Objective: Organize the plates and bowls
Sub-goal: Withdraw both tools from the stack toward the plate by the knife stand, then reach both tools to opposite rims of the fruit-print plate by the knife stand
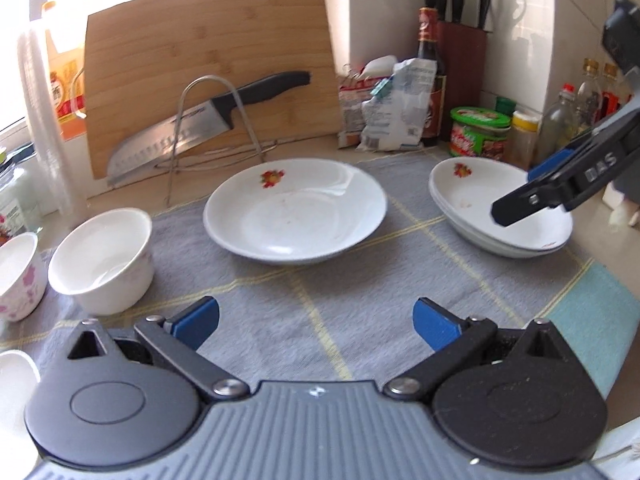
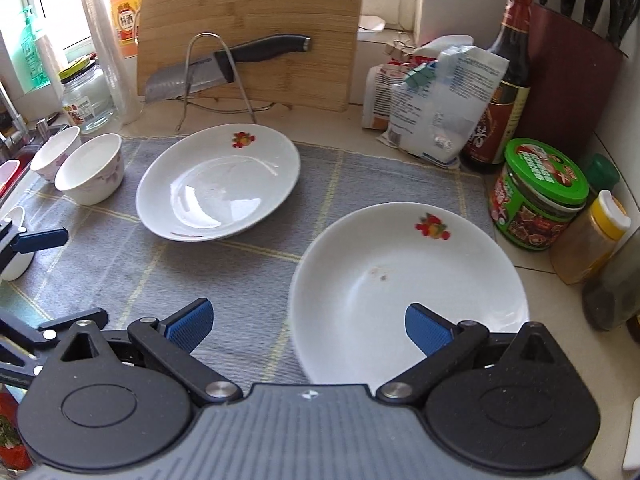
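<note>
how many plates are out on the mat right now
3 visible: a single plate at the mat's middle, and two stacked plates on its right side under the right gripper. More could be nested unseen in that stack.

Bare grey mat [image 2: 248, 280] lies open between the lone plate [image 2: 218, 184] and stacked plates [image 2: 408, 292]; jars [image 2: 540, 196] crowd right.

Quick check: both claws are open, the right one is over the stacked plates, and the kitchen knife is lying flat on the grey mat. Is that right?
Not quite. The kitchen knife is not on the grey mat; it rests in the wire rack against the cutting board, as the right wrist view shows. The rest holds: left claw and right claw are open, the right over the stacked plates.
</note>
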The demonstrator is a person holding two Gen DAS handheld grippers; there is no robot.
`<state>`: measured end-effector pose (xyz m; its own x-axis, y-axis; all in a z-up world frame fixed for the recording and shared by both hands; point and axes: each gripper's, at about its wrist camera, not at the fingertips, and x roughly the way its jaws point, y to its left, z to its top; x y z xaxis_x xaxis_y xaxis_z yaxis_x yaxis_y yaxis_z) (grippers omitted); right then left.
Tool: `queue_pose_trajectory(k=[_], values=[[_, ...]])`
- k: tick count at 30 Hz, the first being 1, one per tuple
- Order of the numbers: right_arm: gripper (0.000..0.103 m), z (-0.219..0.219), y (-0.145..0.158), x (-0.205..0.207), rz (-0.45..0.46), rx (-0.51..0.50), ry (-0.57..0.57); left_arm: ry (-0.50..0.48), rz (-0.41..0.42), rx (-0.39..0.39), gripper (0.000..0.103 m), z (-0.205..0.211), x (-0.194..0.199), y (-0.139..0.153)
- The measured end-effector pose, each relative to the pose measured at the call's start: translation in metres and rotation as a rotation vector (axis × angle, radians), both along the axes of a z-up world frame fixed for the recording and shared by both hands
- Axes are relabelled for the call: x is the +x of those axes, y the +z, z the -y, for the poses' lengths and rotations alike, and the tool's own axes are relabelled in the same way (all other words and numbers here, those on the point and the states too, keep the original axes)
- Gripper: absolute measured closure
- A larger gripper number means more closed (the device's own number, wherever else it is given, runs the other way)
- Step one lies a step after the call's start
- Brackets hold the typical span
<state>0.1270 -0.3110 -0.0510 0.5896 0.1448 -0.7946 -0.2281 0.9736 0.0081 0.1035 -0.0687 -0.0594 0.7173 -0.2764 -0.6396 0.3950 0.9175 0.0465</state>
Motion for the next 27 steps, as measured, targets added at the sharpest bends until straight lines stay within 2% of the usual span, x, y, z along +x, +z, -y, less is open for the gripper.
queue_pose_trajectory(k=[6, 10, 15, 18, 22, 27], values=[[0.000, -0.020, 0.002, -0.005, -0.007, -0.018, 0.008, 0.032, -0.033, -0.052, 0.001, -0.017, -0.004, -0.006], [0.000, -0.025, 0.004, -0.001, -0.005, 0.030, 0.017, 0.043, -0.052, -0.031, 0.001, -0.015, -0.005, -0.011], [0.000, -0.028, 0.002, 0.012, 0.015, 0.020, 0.112, 0.103, -0.069, -0.007, 0.001, -0.009, -0.006, -0.008], [0.000, -0.024, 0.001, 0.023, 0.025, 0.048, 0.163, 0.117, -0.083, -0.015, 0.001, -0.005, -0.003, -0.004], [0.000, -0.018, -0.003, 0.037, 0.023, 0.068, 0.218, 0.157, -0.106, 0.051, 0.001, 0.009, 0.007, -0.006], [0.000, -0.011, -0.007, 0.056, 0.017, 0.096, 0.257, 0.181, -0.151, 0.057, 0.001, 0.025, 0.016, -0.014]])
